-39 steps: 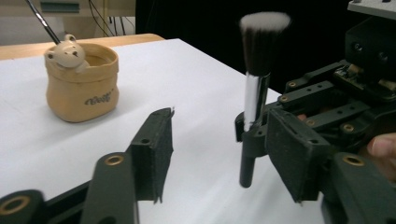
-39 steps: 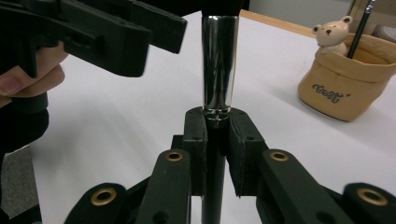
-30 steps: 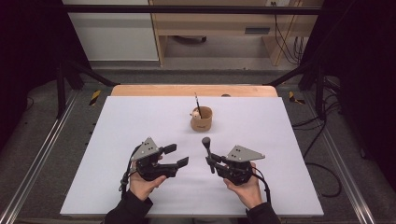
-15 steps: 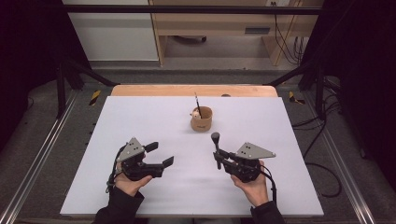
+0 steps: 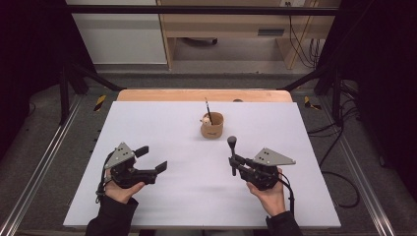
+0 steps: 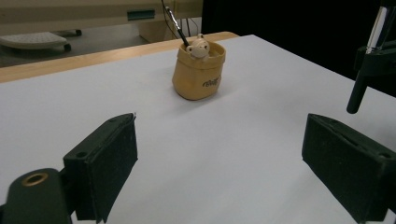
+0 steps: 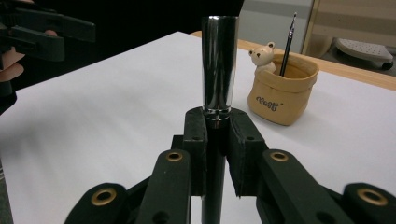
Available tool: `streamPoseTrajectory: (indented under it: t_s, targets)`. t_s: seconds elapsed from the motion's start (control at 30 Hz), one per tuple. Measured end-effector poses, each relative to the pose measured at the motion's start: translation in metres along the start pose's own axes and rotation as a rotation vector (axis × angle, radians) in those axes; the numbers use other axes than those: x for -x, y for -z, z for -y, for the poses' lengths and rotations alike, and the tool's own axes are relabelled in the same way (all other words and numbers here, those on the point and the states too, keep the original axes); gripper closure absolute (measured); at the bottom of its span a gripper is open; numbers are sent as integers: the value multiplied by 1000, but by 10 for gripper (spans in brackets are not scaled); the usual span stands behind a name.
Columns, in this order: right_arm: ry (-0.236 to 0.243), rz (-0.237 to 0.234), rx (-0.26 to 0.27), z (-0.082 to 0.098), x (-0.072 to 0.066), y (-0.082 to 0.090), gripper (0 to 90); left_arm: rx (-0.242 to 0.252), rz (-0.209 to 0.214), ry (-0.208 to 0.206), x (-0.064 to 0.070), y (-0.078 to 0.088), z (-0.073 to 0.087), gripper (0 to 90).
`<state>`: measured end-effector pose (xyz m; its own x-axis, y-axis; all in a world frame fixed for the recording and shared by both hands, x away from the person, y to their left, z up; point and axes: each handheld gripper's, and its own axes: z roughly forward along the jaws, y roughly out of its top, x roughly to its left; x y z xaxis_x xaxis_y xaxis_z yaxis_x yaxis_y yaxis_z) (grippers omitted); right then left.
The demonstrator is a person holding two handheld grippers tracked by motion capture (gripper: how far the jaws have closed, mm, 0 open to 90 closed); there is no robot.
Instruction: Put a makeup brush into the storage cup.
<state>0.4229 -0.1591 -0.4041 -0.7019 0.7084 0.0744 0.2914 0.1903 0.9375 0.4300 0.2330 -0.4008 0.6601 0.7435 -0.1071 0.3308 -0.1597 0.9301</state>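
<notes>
Chrome-capped pen [image 7: 219,70] clamped upright by right gripper [image 7: 217,135], lower barrel hidden; left gripper [image 6: 219,158] just spread, empty.

We see L black two-jaw gripper [image 5: 151,159] in L hand [image 5: 120,189], jaws just opened wide, nothing between. R black two-jaw gripper [image 5: 232,160], R hand [image 5: 265,192], jaws clamped.

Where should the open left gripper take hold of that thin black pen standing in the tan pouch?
Grip the pen on its bare upper shaft, coming from above the pouch with the left gripper. Probably best: it leans out over the rim, while its lower part sits inside beside the bear figure.
</notes>
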Motion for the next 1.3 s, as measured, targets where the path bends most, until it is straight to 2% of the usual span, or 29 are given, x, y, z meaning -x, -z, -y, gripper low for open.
streamPoseTrajectory:
  t_s: [0.13,0.3,0.47,0.63,0.8,0.93,1.3]
  targets:
    - [-3,9,5,-3,2,1,790,-5,-34,-7,-7,12,3,96]
    - [-16,22,29,-11,4,1,789,10,-65,10,-15,24,11,95]
    - [-30,35,54,-19,7,-2,789,0,-90,8,-20,28,17,91]
    - [-48,54,67,-24,10,-5,789,-8,-108,17,-25,29,23,90]
    - [-74,69,73,-28,13,-10,789,-33,-120,3,-27,27,27,86]
    - [-78,81,72,-35,14,-15,789,-42,-124,-12,-28,27,29,86]
    - [-97,116,86,-55,20,-31,789,-66,-130,-12,-32,27,34,86]
